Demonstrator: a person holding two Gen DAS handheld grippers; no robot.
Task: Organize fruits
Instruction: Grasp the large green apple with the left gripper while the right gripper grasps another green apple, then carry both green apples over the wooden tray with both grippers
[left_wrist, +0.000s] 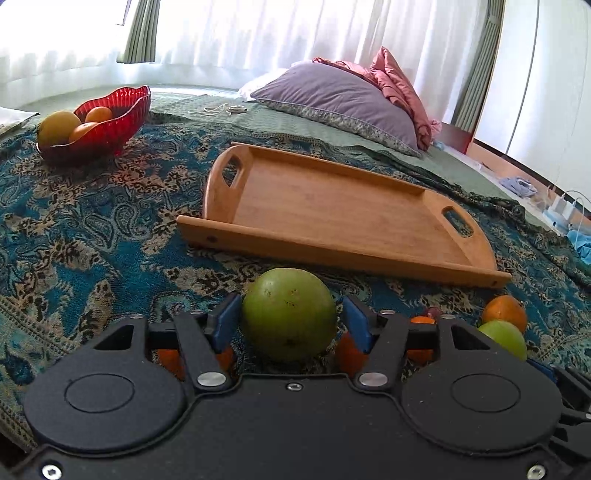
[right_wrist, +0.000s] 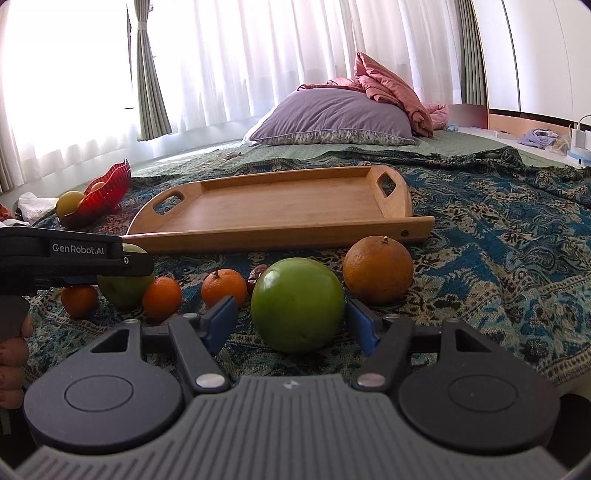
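A: Bedroom, bed covered with a paisley blanket, white curtains behind, purple pillow at the back. Wooden tray lies bare mid-bed; red glass bowl far left already has three fruits in it.

B: Grippers?

A: Left gripper has its blue pads on either side of a green apple. The left pad looks to be touching, the right one touching or a hair off. Can't tell if it's squeezing. Right gripper straddles a second green apple, jaws wide, clear gap at the left pad. Not holding.

B: Other fruit?

A: Big orange just right of the second apple, nearly touching. Small mandarins in a loose row between the two apples, plus one small dark fruit, too small to name. All on the blanket, in front of the tray.

B: Risks?

A: Round, smooth apples on soft cloth. If one pad lands first, the apple probably rolls out forward. The right jaw closing could nudge the big orange. The left tool sits low over the mandarins, so a lift may knock them. The blanket could bunch under the fingertips.
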